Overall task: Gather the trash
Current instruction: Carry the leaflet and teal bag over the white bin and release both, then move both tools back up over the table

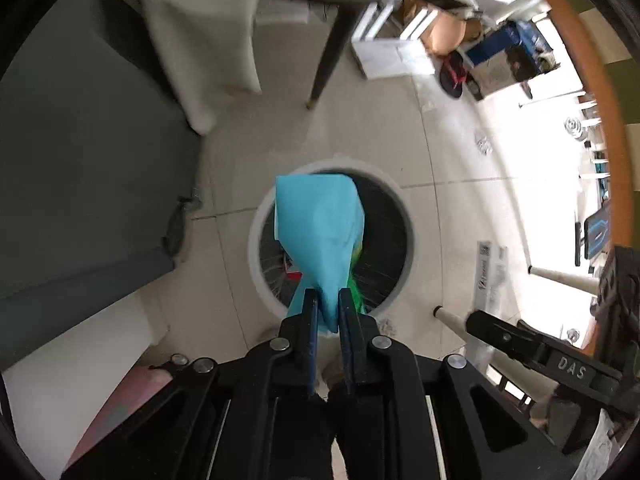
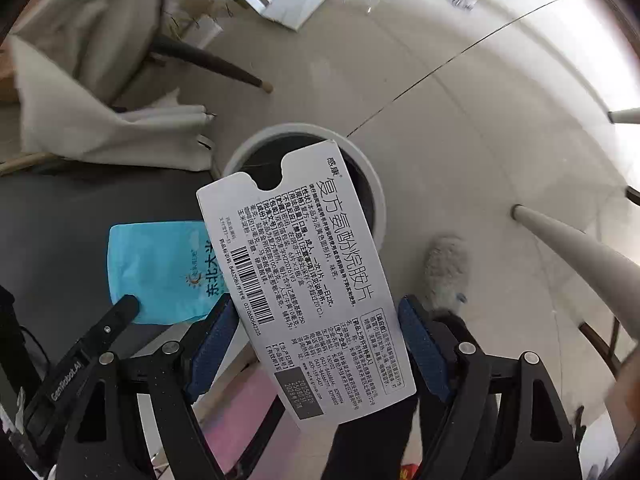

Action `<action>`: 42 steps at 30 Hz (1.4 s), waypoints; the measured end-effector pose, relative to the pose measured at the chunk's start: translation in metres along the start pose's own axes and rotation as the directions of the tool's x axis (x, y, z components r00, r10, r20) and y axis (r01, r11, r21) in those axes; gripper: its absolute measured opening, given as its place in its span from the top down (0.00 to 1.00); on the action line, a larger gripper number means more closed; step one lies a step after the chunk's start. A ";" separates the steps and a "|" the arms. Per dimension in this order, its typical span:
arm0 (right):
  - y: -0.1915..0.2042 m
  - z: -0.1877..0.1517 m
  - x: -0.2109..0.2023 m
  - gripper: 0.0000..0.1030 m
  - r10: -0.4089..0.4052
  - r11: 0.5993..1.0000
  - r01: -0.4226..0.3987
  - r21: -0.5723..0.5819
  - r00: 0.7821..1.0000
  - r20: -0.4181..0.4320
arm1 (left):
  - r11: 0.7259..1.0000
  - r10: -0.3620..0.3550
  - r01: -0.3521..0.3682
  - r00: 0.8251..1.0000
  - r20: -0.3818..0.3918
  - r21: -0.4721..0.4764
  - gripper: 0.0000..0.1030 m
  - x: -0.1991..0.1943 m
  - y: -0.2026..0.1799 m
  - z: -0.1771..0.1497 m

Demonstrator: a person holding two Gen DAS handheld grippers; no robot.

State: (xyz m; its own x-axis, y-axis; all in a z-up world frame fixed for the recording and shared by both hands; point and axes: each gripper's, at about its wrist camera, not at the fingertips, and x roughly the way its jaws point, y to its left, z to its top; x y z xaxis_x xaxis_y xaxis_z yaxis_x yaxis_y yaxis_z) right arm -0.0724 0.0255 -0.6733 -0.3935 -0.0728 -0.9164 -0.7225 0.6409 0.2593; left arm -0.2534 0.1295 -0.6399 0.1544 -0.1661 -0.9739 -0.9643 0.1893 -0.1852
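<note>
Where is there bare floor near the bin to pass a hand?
Bare tile lies beyond the bin, between the chair leg and the table leg. Crowded: the bin mouth, under the blue pouch and white box.

One round bin (image 1: 256, 240); one blue pouch (image 1: 320, 232); one white medicine box (image 2: 308, 292); two grippers: left gripper (image 1: 328, 300), right gripper (image 2: 316, 320); one chair (image 1: 208, 40).

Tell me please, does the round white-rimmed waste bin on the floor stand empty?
No, the round white-rimmed waste bin already holds red and white scraps at its bottom.
</note>
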 end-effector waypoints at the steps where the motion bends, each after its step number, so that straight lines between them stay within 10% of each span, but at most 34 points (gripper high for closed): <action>1: -0.001 0.007 0.011 0.19 0.007 1.000 -0.007 -0.001 1.000 -0.009 | 1.000 0.004 -0.004 1.000 -0.012 -0.004 0.89 0.015 0.003 0.004; 3: -0.005 0.021 0.045 0.19 0.020 1.000 -0.021 -0.005 0.999 -0.040 | 1.000 0.003 -0.004 1.000 -0.026 -0.020 0.81 0.036 0.009 0.006; 7: -0.013 0.036 0.091 0.00 0.052 0.998 -0.055 -0.031 0.994 -0.092 | 0.999 0.036 -0.036 0.999 -0.006 -0.031 0.13 0.050 0.013 0.005; 11: -0.021 0.035 0.095 0.00 0.012 0.997 -0.018 -0.073 0.997 -0.082 | 0.997 0.073 -0.073 0.997 -0.008 -0.030 0.01 0.047 0.016 -0.004; 22: -0.003 0.009 0.037 0.00 -0.253 0.932 0.271 -0.240 0.962 0.102 | 0.978 0.208 -0.207 0.974 0.087 -0.022 0.01 -0.001 0.008 -0.035; 42: 0.044 -0.083 -0.160 0.00 -0.240 0.895 0.314 -0.318 0.938 0.250 | 0.978 0.205 -0.207 0.965 0.165 -0.002 0.01 -0.173 -0.038 -0.106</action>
State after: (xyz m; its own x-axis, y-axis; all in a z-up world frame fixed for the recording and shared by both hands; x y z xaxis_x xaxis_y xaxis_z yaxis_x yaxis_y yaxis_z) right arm -0.0888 0.0021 -0.4903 -0.0537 -0.0314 -0.9981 -0.9507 0.3074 0.0415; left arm -0.2662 0.0478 -0.4508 -0.0127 0.0384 -0.9992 -0.9758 0.2177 0.0208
